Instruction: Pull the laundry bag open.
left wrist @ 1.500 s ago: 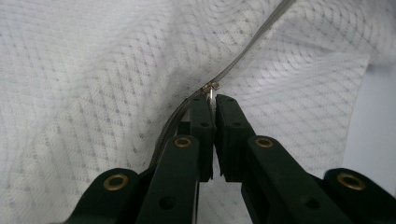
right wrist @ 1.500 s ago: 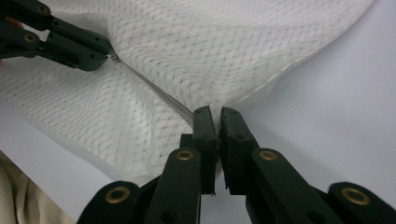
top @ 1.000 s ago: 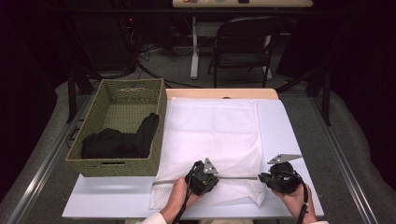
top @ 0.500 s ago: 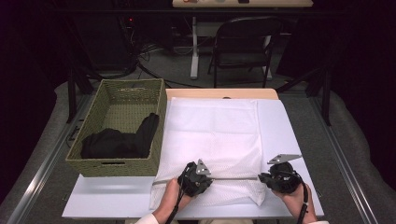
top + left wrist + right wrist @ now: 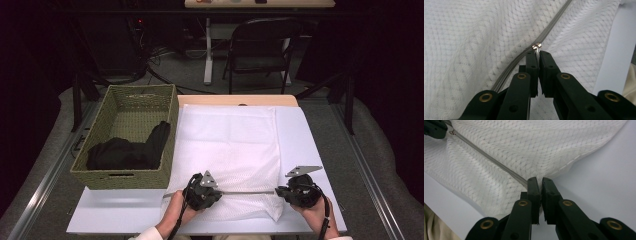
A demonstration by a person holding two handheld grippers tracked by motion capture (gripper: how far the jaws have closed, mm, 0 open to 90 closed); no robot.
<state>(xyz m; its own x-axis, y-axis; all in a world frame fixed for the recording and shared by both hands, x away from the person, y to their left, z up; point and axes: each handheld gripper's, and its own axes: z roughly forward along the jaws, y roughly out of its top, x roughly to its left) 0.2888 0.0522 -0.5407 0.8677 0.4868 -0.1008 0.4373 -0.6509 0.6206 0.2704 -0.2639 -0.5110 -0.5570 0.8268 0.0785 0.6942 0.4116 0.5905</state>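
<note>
Mesh bag, white and flat, lies spread over the middle of the bench, its grey zipper running straight across the near end from one hand to the other. In the high view the left gripper sits on that near end, left of the bag's middle, held in a hand that comes in from the bottom edge. In the left gripper view its jaws are pressed together on the small metal pull of the zipper, the slider sitting right at their tips with the grey tape running away above it and back under the jaws. The right gripper rests at the bag's near right corner, just beside the bare bench surface. In the right gripper view its jaws are clamped on the end of the zipper and the mesh folded around it, so the fabric fans out from the tips; the left gripper shows as a dark shape at the top left corner of that view, at the far end of the tape. A woven basket stands on the bench touching the bag's left edge, and dark cloth lies heaped in it. Beyond the bench, a chair stands on the floor.
</note>
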